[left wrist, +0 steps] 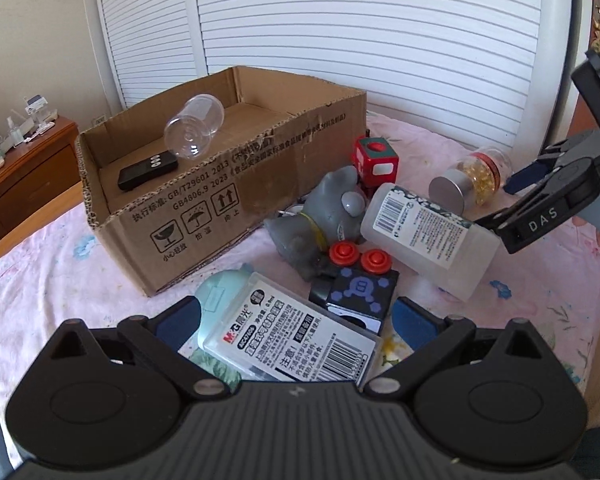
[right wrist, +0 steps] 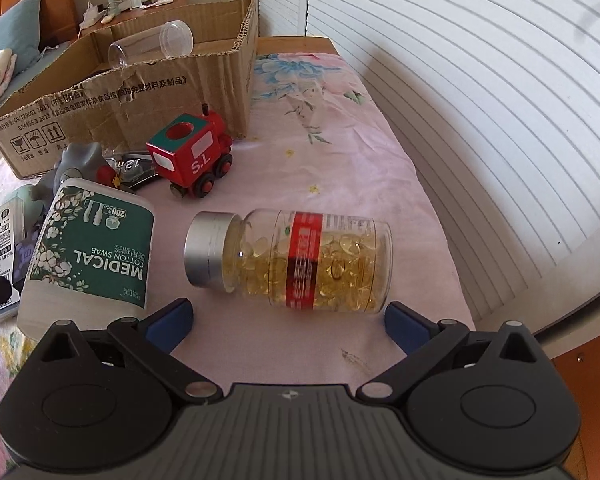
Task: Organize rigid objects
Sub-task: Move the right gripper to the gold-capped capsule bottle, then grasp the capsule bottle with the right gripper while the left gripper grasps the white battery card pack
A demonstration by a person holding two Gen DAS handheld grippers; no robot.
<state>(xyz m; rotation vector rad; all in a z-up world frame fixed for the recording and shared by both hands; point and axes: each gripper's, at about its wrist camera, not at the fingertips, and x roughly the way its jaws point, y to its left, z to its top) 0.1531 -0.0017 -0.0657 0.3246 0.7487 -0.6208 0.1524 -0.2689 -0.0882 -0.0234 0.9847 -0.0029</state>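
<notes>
A capsule bottle (right wrist: 296, 258) is lying on its side on the pink bedsheet (right wrist: 340, 152), just ahead of my right gripper (right wrist: 286, 320), whose fingers are spreading wide, touching nothing. A clear pen-refill box (left wrist: 288, 340) is lying between the open fingers of my left gripper (left wrist: 296, 320). Behind, a cardboard box (left wrist: 236, 184) is holding a clear jar (left wrist: 194, 132) and a black remote (left wrist: 148, 170).

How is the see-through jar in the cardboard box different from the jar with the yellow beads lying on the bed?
The clear plastic jar looks empty; the capsule jar with the red label is packed with yellow capsules. The clear jar has no label. The capsule jar wears a silver metal lid; the clear jar's cap is see-through. The clear jar leans on the brown cardboard box; the capsule jar lies on the pink bedsheet. Both are transparent and tipped over.
</notes>
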